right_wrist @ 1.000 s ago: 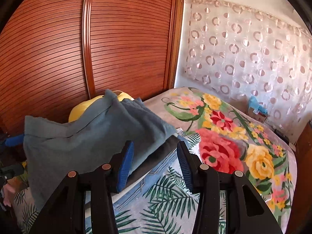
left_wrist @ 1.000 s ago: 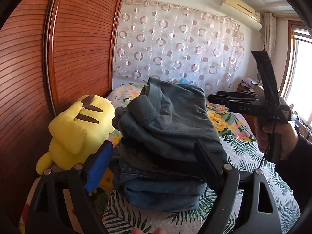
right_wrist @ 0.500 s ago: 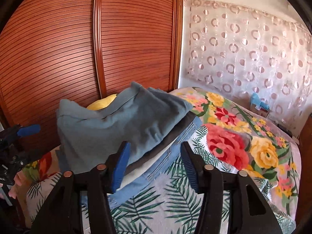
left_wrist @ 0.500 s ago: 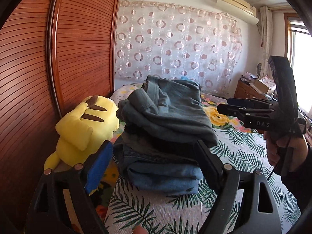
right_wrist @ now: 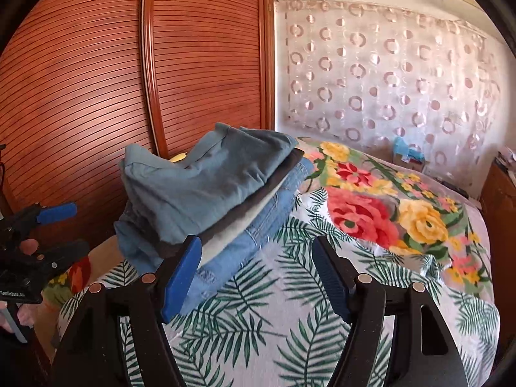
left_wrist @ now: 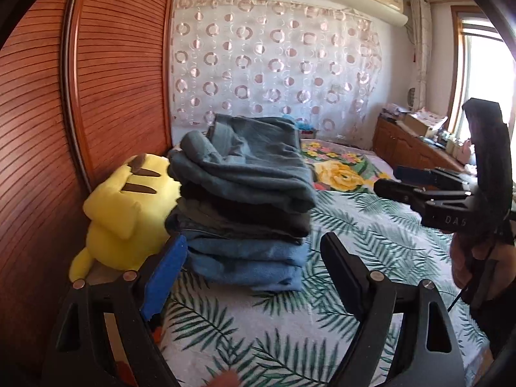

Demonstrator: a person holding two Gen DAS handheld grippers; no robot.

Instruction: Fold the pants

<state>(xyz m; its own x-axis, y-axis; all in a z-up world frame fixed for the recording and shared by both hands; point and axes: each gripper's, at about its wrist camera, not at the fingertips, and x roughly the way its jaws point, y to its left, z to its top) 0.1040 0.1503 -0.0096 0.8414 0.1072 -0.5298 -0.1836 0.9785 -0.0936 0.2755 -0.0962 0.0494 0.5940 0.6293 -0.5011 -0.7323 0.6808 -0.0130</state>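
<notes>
The stack of folded pants (left_wrist: pixel 245 206), topped by a slate-blue pair over a dark grey pair and two blue denim pairs, sits on the floral and palm-leaf patterned bed (left_wrist: pixel 371 232), beside the plush yellow toy (left_wrist: pixel 125 213) that leans at the foot of the slatted reddish-brown wooden wardrobe door (left_wrist: pixel 106 80). In the left wrist view the stack lies straight ahead of the left gripper (left_wrist: pixel 254 267) and slightly to its left, a little beyond the fingers, which stand wide apart with nothing between them. In the right wrist view the same stack (right_wrist: pixel 209 190) lies ahead and off to the left of the right gripper (right_wrist: pixel 258 274), whose fingers are likewise spread and empty, with bare bedspread (right_wrist: pixel 290 306) showing between them. The stack's long axis runs away from the left gripper toward the curtain with pink ring pattern (left_wrist: pixel 274 61), so that gripper faces a short folded end, while the right gripper looks across at a long side and one corner. Judging by both views, the left gripper is the nearer and more squarely aligned of the two; the right hovers off to the side above the bed. The top pair sits somewhat rumpled and overhangs the layers beneath, so any tidying would probably start from the left side.
</notes>
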